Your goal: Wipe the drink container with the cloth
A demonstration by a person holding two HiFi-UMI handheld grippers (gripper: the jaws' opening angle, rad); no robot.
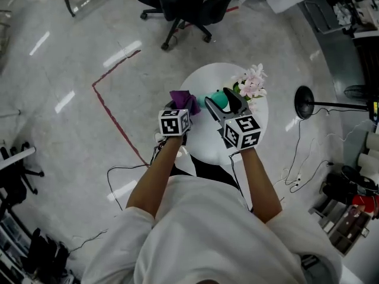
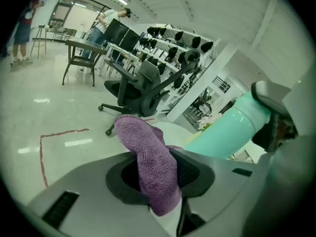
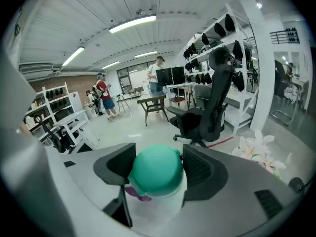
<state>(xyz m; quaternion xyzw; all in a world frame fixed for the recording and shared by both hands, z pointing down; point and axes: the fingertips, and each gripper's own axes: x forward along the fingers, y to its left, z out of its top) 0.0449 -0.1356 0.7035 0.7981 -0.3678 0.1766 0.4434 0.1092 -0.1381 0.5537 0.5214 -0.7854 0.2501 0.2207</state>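
Observation:
My right gripper (image 1: 221, 101) is shut on the teal drink container (image 1: 218, 98) and holds it tilted above the round white table (image 1: 201, 142). Seen from the right gripper view, the container's rounded teal end (image 3: 157, 171) fills the gap between both pads. A purple cloth (image 1: 182, 98) is pinched in my left gripper (image 1: 179, 106), just left of the container. From the left gripper view, the cloth (image 2: 150, 157) stands up between the jaws and droops forward. The container's pale teal side (image 2: 232, 127) slants at the right, close to the cloth but apart from it.
Pink and white flowers (image 1: 251, 83) stand at the table's far right edge, close behind the container. A black office chair (image 1: 189, 5) is beyond the table. A black round stand base (image 1: 304, 102) and cables lie on the floor at right. Red tape (image 1: 112, 117) marks the floor at left.

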